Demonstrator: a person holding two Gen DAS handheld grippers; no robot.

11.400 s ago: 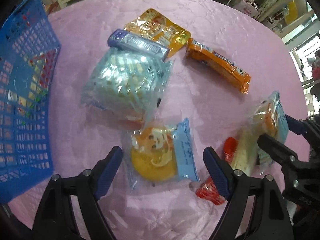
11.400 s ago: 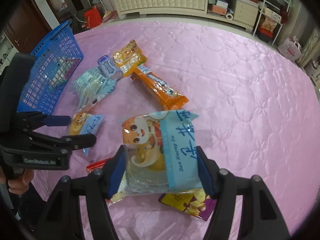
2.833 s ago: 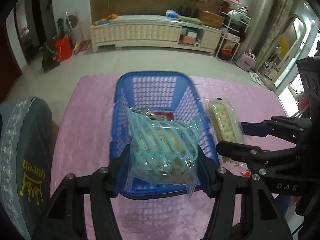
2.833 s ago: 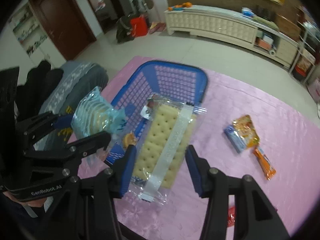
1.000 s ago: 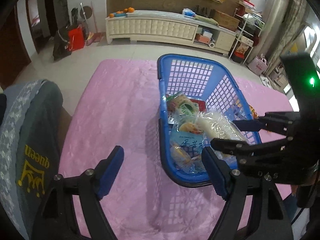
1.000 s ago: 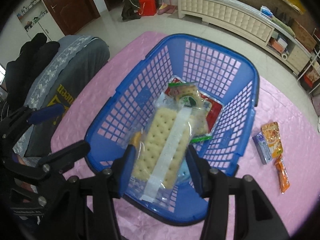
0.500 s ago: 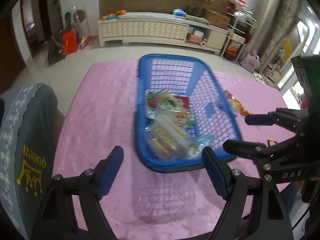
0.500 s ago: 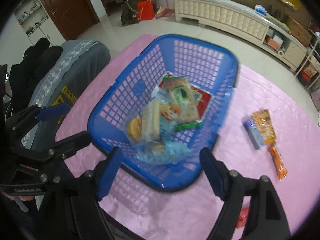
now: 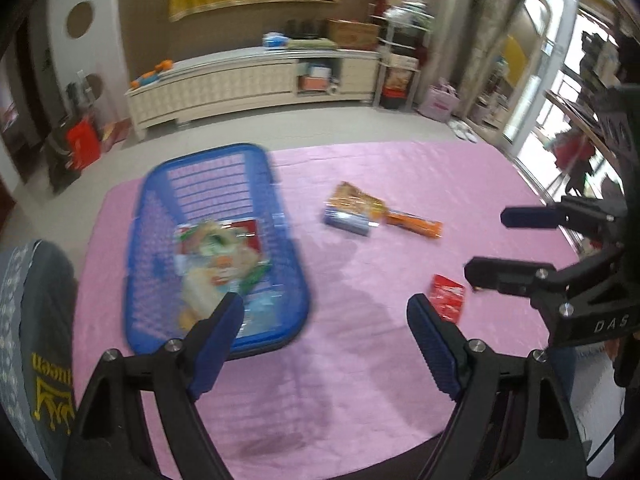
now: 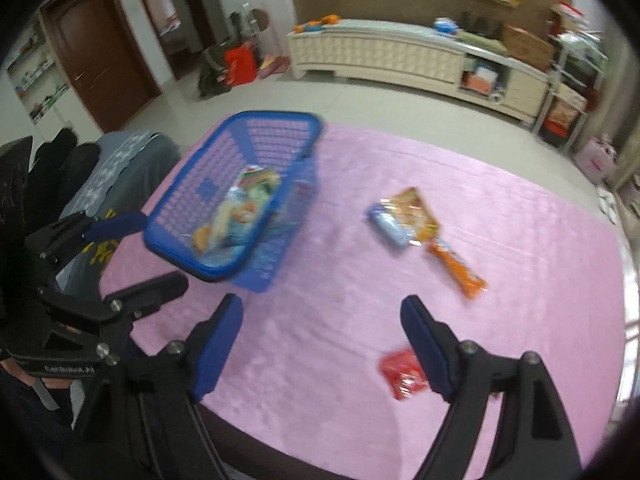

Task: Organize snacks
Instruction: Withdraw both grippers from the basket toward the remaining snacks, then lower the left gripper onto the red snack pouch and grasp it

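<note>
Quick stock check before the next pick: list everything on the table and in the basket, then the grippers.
basket: 1, blue, table's left side
bagged snacks: several, mixed colours, piled in basket, too blurred to count
yellow-orange packet: 1, mid-table
blue packet: 1, touching its left side
orange bar: 1, just right of them
red packet: 1, near edge
tablecloth: 1, pink
left gripper: open, empty
right gripper: opening, empty

Left gripper (image 9: 326, 328) and right gripper (image 10: 322, 330) both tilt downward, jaws spread wide, nothing between them.
</note>
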